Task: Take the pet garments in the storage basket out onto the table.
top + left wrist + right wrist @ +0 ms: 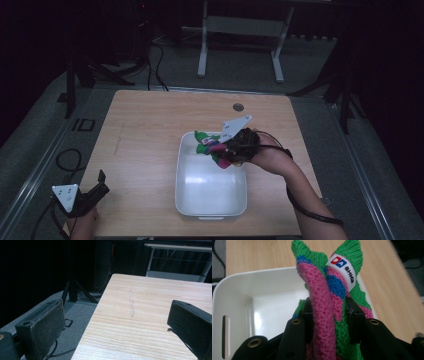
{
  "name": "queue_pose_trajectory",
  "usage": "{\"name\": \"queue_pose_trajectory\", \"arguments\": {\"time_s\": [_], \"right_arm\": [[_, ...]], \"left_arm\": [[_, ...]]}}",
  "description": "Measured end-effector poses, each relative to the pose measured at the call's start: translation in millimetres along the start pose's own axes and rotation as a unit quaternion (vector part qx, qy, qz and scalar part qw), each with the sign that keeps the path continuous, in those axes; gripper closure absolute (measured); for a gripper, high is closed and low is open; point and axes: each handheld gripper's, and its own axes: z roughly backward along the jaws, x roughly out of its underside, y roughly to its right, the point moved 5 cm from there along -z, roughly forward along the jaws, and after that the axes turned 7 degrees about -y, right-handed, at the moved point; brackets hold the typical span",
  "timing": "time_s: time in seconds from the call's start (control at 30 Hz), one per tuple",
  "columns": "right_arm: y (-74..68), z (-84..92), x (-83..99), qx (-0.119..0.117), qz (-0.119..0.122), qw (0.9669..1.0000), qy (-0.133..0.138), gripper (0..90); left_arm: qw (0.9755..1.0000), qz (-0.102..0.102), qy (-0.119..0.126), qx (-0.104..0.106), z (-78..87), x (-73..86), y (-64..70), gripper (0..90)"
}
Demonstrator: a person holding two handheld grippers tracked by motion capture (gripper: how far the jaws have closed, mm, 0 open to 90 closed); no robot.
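One knitted cloth (329,302) in pink, green and blue, with a white label in red and blue lettering, clamped between the jaws of the right hand-held gripper (235,147) over the far right corner of the white tub (187,200). Bunched and folded, hanging partly inside that tub. Pale wood-grain worktop (145,130) underneath, with a faint streak on its left part and a round grommet (238,107) near the far edge. Dark room beyond, grey floor, white table frame (240,30) at the far side. Bare tub floor otherwise, slotted handle in its wall. Left hand-held gripper (92,192) at the near left corner, jaws spread wide, grasping nothing.
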Motion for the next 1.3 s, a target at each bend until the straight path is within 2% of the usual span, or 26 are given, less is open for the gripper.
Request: {"name": "queue_pose_trajectory", "arguments": {"time_s": [0.03,0.07,0.13,0.3,0.4,0.5,0.53,0.6,0.63,0.77,0.8,0.83,0.9,1.0,1.03,1.07,1.3], "right_arm": [[0.0,0.0,0.0,0.0,0.0,1.0,0.0,67.4],[4.4,10.7,1.7,0.008,-0.003,1.0,0.004,67.3],[8.4,17.1,4.5,0.015,-0.009,0.9998,0.005,67.4],[16.7,28.9,15.6,0.029,-0.02,0.9994,0.003,67.3],[25.4,38.0,30.7,0.045,-0.036,0.9984,0.0,67.3],[29.7,42.0,39.6,0.049,-0.045,0.9978,-0.002,67.3],[34.4,47.3,49.5,0.055,-0.058,0.9968,-0.001,67.3],[35.8,49.2,53.0,0.057,-0.061,0.9965,-0.002,67.2],[41.0,55.5,63.5,0.065,-0.073,0.9952,0.001,67.2],[49.0,67.2,83.0,0.074,-0.098,0.9924,0.003,67.3],[49.0,67.2,83.0,0.074,-0.098,0.9924,0.003,67.3],[53.4,72.4,94.6,0.082,-0.111,0.9905,0.002,67.3],[54.6,73.6,98.3,0.084,-0.114,0.99,0.0,67.2],[60.4,75.7,116.8,0.095,-0.137,0.986,0.001,67.2],[60.4,75.7,116.8,0.095,-0.137,0.986,0.001,67.2],[62.2,72.6,123.6,0.096,-0.14,0.9855,-0.005,67.2],[68.3,55.2,141.0,0.096,-0.166,0.9813,-0.012,67.2]], "left_arm": [[1.0,0.0,0.0,0.0,0.0,0.0,0.0,1.9],[1.0,0.0,0.0,0.0,0.1,0.0,-0.1,1.9],[1.0,0.0,0.0,0.0,0.1,0.0,-0.1,1.9],[1.0,-0.001,0.001,-0.001,0.1,0.0,0.1,1.9],[1.0,0.0,0.0,-0.001,0.0,0.0,-0.1,1.9],[1.0,0.0,0.0,-0.001,0.1,0.0,0.0,1.9],[1.0,0.0,0.0,-0.001,0.1,0.0,0.0,1.9],[1.0,0.0,0.0,-0.001,0.0,0.0,0.0,1.9],[1.0,0.0,0.0,-0.002,0.0,0.0,0.1,1.9],[1.0,-0.001,0.0,-0.002,0.0,0.0,0.2,1.9],[1.0,-0.001,0.0,-0.002,0.0,0.0,0.2,1.9],[1.0,-0.001,0.0,-0.002,-0.1,0.0,0.3,1.9],[1.0,-0.001,0.0,-0.002,-0.2,0.0,0.3,1.9],[1.0,-0.001,0.0,-0.003,0.0,0.1,0.5,1.9],[1.0,-0.001,0.0,-0.003,0.0,0.1,0.5,1.9],[1.0,-0.002,-0.001,-0.002,-0.2,0.0,0.2,1.9],[1.0,-0.002,-0.001,-0.001,-0.1,0.1,0.1,1.8]]}}
